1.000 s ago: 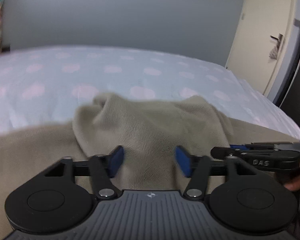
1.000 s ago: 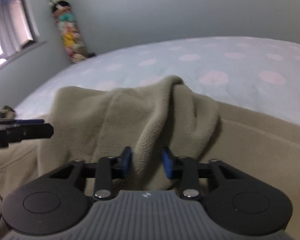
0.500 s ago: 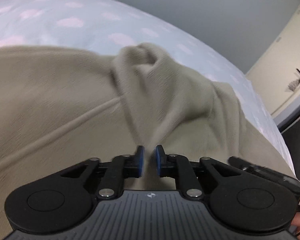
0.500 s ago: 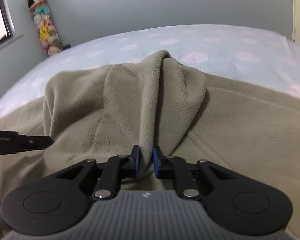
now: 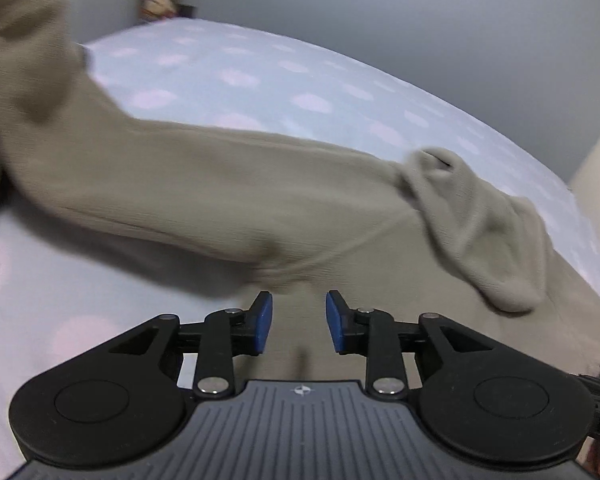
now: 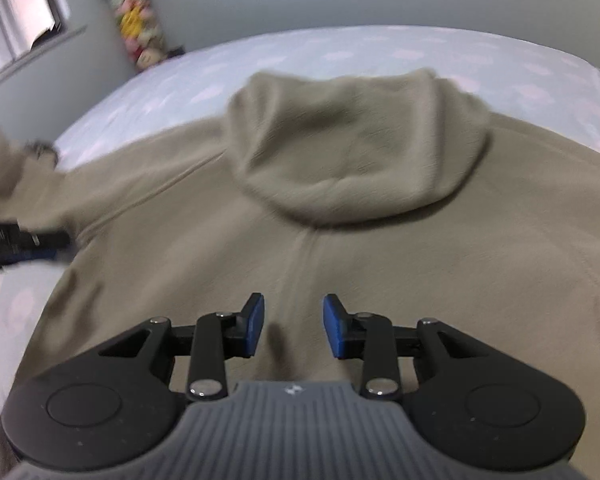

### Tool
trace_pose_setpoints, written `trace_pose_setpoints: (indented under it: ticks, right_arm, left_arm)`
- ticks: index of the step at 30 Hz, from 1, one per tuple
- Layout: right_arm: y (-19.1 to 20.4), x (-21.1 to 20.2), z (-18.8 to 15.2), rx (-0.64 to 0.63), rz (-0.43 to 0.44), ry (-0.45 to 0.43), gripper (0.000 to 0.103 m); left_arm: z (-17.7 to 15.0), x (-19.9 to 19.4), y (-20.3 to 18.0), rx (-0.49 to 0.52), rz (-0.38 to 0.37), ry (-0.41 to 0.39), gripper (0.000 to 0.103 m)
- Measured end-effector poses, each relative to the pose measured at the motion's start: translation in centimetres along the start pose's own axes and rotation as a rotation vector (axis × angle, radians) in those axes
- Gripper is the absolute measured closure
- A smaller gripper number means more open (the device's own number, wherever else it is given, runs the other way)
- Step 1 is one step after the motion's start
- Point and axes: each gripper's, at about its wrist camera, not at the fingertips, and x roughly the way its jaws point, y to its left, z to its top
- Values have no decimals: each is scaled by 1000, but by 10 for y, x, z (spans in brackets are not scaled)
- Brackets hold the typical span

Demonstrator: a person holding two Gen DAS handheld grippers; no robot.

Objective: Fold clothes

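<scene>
Hoodie (image 6: 300, 248) lies spread on the bed (image 6: 400, 52), body flat, centre seam running up from between the right gripper's pads to the hood (image 6: 352, 148). Hood sits bunched on the upper body rather than pointing out past the neckline, likely so it stays inside the outline when the sides get folded in.

Right gripper (image 6: 294, 326): released, 2 blue pads apart with only cloth behind them, nothing pinched. It hovers low over the mid body, lined up on the seam. Left gripper (image 5: 299, 322): also released, pads apart, empty. It hangs over the body near the armpit, where the sleeve (image 5: 172, 184) meets the torso.

That sleeve stretches out sideways across the sheet toward the left; its far end (image 5: 24, 40) is raised and blurred at the frame edge. Cannot tell what holds it up. In the right view the left gripper's black finger (image 6: 24, 240) shows at the left edge beside the same sleeve.

Fold state: body is flat and at least 1 sleeve is extended, so no compact fold is visible. The other sleeve is out of frame, cannot tell how it lies.

Judgement: both tools free and centred fits repositioning between grasps. Fleece is thick and floppy, so a grasp at 1 layer may drag the layer below.
</scene>
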Motion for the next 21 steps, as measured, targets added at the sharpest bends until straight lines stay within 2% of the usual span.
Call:
trace_pose_setpoints:
  ticks: [5,9,16,21]
  right_arm:
    - [44,-6,11,3,13,3,67]
    - [79,-13,26,-30,-8,-43,67]
    - [131,-18,35,-136,-5,-81,67]
    - [153,-13,37,-141,45,-68,67]
  left_arm:
    - [5,-31,33,-17,77,-48,76]
    - [15,-51,57,-40,100,-108,57]
    - [37,-80,106,-107,156,-210,55]
    - [49,-95,138,-123,255,-271,53]
